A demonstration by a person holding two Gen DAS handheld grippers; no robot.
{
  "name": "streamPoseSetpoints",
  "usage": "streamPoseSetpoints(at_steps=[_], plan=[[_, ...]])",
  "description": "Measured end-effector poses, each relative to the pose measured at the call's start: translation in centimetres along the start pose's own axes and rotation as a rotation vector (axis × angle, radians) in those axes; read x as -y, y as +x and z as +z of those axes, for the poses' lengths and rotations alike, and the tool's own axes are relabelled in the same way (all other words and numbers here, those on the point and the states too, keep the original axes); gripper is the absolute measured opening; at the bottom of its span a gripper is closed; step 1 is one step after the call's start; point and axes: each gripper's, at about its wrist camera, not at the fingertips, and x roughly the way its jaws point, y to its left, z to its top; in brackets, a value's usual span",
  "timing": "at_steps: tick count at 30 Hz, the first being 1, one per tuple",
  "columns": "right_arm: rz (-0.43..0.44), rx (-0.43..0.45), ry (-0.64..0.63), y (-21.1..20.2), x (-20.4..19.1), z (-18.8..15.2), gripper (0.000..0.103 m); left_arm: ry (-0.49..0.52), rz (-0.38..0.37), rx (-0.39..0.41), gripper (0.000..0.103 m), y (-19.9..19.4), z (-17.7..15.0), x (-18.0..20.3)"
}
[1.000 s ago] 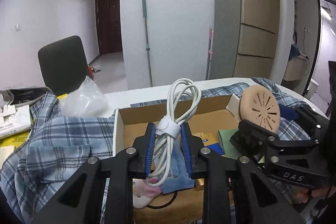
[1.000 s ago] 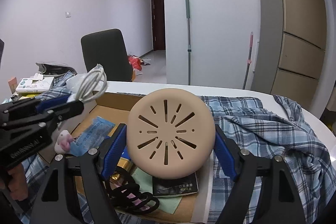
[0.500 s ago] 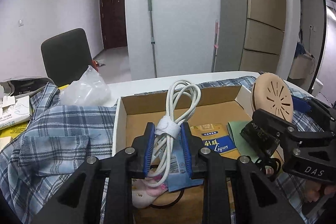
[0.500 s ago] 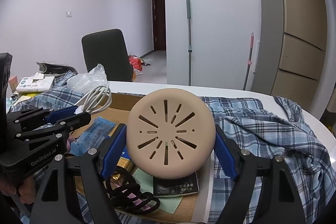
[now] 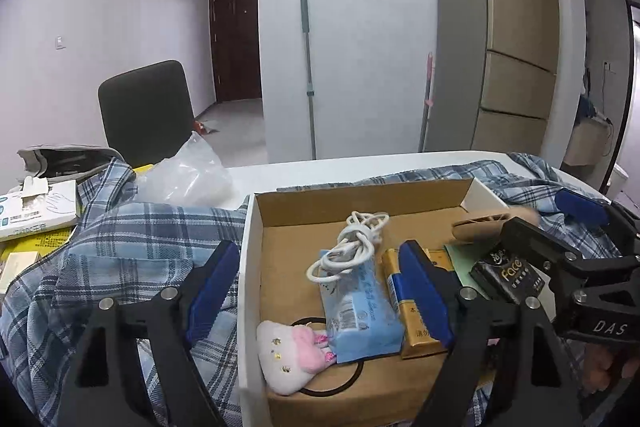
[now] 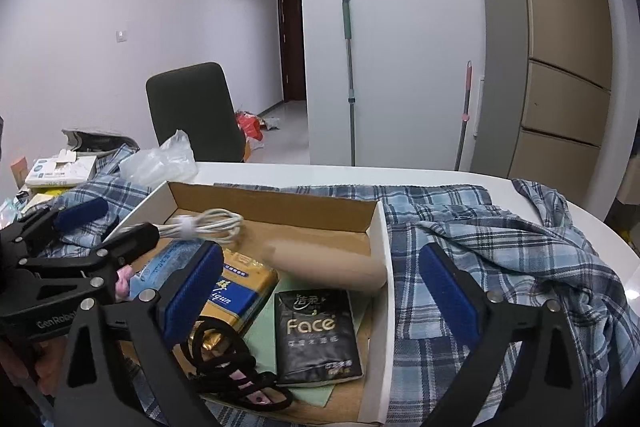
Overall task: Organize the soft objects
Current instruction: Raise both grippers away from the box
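Note:
A cardboard box [image 5: 360, 197] [image 6: 272, 205] sits on a plaid shirt on the white table. A coiled white cable [image 5: 350, 241] [image 6: 208, 223] lies in the box on a blue tissue pack [image 5: 360, 311]. A beige perforated disc [image 6: 328, 265] [image 5: 486, 225], blurred by motion, is in the box by its right wall. My left gripper [image 5: 320, 287] is open over the box's left wall. My right gripper [image 6: 320, 287] is open over the right wall. A plush toy [image 5: 292, 355], black hair ties [image 6: 232, 363], a yellow pack [image 6: 240, 291] and a black Face pack [image 6: 316, 335] also lie inside.
The blue plaid shirt [image 6: 500, 251] [image 5: 120, 247] spreads around the box. A clear plastic bag [image 5: 188, 175], papers and boxes [image 5: 36, 211] lie at the left. A black chair [image 5: 148, 111], a mop, a fridge and a doorway stand beyond the table.
Both grippers have opened. The left let go of the white cable and the right let go of the beige disc; both now lie in the box.

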Motion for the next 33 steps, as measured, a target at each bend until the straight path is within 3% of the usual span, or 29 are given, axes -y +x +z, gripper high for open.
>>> streamPoseSetpoints(at_steps=[3, 5, 8, 13, 16, 19, 22, 28, 33], plan=[[-0.013, 0.022, -0.003, -0.3, 0.0, 0.1, 0.098, -0.016, -0.029, 0.019, 0.083, -0.8, 0.7, -0.2], [-0.063, 0.06, -0.033, -1.2, -0.2, 0.8, 0.098, -0.001, -0.03, 0.088, 0.083, -2.6, 1.6, -0.1], [-0.108, 0.188, -0.018, -4.5, 0.1, 2.9, 0.098, 0.034, -0.014, 0.177, 0.083, -5.1, 3.2, 0.3], [-0.064, 0.301, 0.003, -10.0, 0.5, 6.2, 0.098, 0.011, -0.051, 0.312, 0.083, -11.8, 6.1, 0.5], [-0.061, 0.367, -0.009, -13.5, 0.3, 7.0, 0.099, -0.005, -0.065, 0.414, 0.083, -16.8, 7.0, 0.5], [-0.055, 0.435, 0.021, -16.8, 0.2, 7.2, 0.103, 0.011, -0.074, 0.465, 0.088, -20.0, 7.1, 0.8], [-0.039, 0.449, 0.015, -18.9, -0.5, 6.5, 0.103, 0.022, -0.085, 0.514, 0.103, -22.9, 6.1, 1.1], [0.02, 0.454, 0.008, -22.0, -1.2, 4.2, 0.103, 0.016, -0.072, 0.55, 0.103, -26.1, 2.6, 1.2], [0.023, 0.45, 0.012, -23.0, -1.0, 1.6, 0.103, -0.044, -0.069, 0.506, 0.103, -26.8, -1.0, 0.6]])
